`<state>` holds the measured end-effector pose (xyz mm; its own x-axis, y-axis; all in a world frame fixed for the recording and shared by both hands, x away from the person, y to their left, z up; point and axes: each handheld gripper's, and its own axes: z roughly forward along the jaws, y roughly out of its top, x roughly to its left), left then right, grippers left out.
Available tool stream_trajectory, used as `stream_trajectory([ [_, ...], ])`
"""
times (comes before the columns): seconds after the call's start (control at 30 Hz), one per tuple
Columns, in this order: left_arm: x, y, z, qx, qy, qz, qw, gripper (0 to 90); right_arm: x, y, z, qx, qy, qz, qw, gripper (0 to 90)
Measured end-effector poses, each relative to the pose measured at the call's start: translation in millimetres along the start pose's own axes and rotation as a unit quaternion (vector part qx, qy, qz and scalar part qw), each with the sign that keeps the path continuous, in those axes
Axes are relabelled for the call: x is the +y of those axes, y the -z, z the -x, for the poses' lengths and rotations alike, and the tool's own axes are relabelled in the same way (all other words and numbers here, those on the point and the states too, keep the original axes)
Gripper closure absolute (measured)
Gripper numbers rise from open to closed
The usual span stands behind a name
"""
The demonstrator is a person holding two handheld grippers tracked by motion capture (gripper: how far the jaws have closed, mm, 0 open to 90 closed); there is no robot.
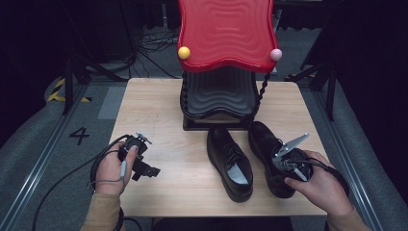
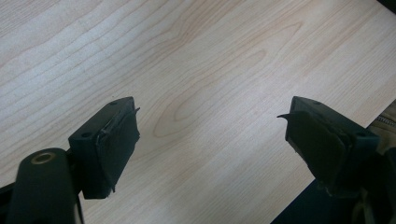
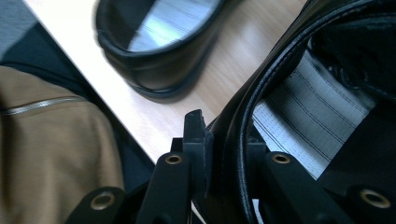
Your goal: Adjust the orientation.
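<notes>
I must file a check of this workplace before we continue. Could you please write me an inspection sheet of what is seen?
Surface: pale wooden table, no marks seen.
Job's things: two black shoes; left shoe lies free, right shoe gripped at its heel rim.
Clutter: nothing seen.
Grippers: left hand-held gripper open above bare wood; right hand-held gripper shut on the right shoe's rim.
Cables: black cable trails off the left table edge; loose cables on the floor behind.
Surroundings: red-and-black shoe rack at the far edge; grey floor, dark room.
</notes>
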<state>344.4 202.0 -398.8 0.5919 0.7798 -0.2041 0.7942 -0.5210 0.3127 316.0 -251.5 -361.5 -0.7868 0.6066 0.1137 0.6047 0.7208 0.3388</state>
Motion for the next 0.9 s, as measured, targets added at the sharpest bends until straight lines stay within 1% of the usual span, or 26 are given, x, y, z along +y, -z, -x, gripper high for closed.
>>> stream_trajectory([
  [0.03,-0.3,-0.2,-0.3,0.003,0.001,0.0,1.0,17.8,1.1,-1.0,-1.9,0.006,0.002,0.0,1.0,78.3],
  [0.1,-0.9,-0.6,-0.7,0.003,0.002,-0.004,1.0,17.9,3.1,-2.9,-6.2,0.011,0.011,-0.007,0.9998,78.3],
  [0.13,-1.4,-1.1,-0.5,0.001,0.005,-0.004,1.0,17.9,3.1,-2.9,-6.2,0.011,0.011,-0.007,0.9998,78.3],
  [0.2,-2.1,-0.4,-0.8,0.004,0.002,-0.004,1.0,18.0,5.6,-4.3,-11.6,0.017,0.024,-0.013,0.9995,78.1],
  [0.27,-3.8,0.2,0.0,0.002,0.005,-0.002,1.0,17.9,7.9,-4.8,-14.4,0.024,0.029,-0.01,0.9992,78.0],
  [0.33,-5.8,0.8,-0.2,0.004,0.007,-0.002,1.0,17.9,11.2,-6.3,-15.9,0.024,0.039,-0.002,0.999,78.1],
  [0.37,-7.3,1.4,-1.0,0.003,0.007,-0.003,1.0,17.9,12.6,-7.1,-16.7,0.021,0.04,-0.001,0.999,78.0],
  [0.4,-8.6,1.7,-1.0,0.004,0.011,-0.002,0.9999,17.9,14.8,-8.7,-17.3,0.016,0.042,0.0,0.999,78.0],
  [0.43,-9.6,2.1,-1.6,0.008,0.01,-0.002,0.9999,17.9,17.2,-11.3,-16.3,0.011,0.044,0.008,0.9989,78.0],
  [0.47,-11.2,2.7,-1.9,0.006,0.014,-0.002,0.9999,17.9,17.2,-11.3,-16.3,0.011,0.044,0.008,0.9989,78.0],
  [0.5,-12.0,3.1,-2.6,0.007,0.012,-0.003,0.9999,17.9,18.6,-13.2,-14.8,0.012,0.046,0.009,0.9988,78.0],
  [0.53,-13.4,3.5,-2.7,0.007,0.015,-0.003,0.9999,17.9,19.5,-14.5,-13.8,0.01,0.046,0.009,0.9988,77.9],
  [0.6,-15.2,4.1,-2.8,0.009,0.017,-0.003,0.9998,17.9,21.4,-18.7,-10.0,0.008,0.047,0.007,0.9988,78.0],
  [0.67,-16.8,4.6,-2.4,0.008,0.02,-0.002,0.9998,17.9,23.7,-25.9,-6.0,0.001,0.053,0.003,0.9986,77.9],
  [0.73,-17.7,5.1,-2.9,0.009,0.019,-0.002,0.9998,17.8,26.3,-35.6,-2.3,-0.008,0.064,-0.002,0.9979,78.0],
  [0.8,-18.5,5.0,-3.1,0.01,0.02,-0.003,0.9997,17.9,27.8,-42.4,-0.2,-0.008,0.062,-0.004,0.998,78.3],
  [0.9,-18.1,5.1,-2.8,0.01,0.02,-0.002,0.9997,17.9,28.0,-43.8,0.0,-0.01,0.063,-0.01,0.9979,78.2],
])
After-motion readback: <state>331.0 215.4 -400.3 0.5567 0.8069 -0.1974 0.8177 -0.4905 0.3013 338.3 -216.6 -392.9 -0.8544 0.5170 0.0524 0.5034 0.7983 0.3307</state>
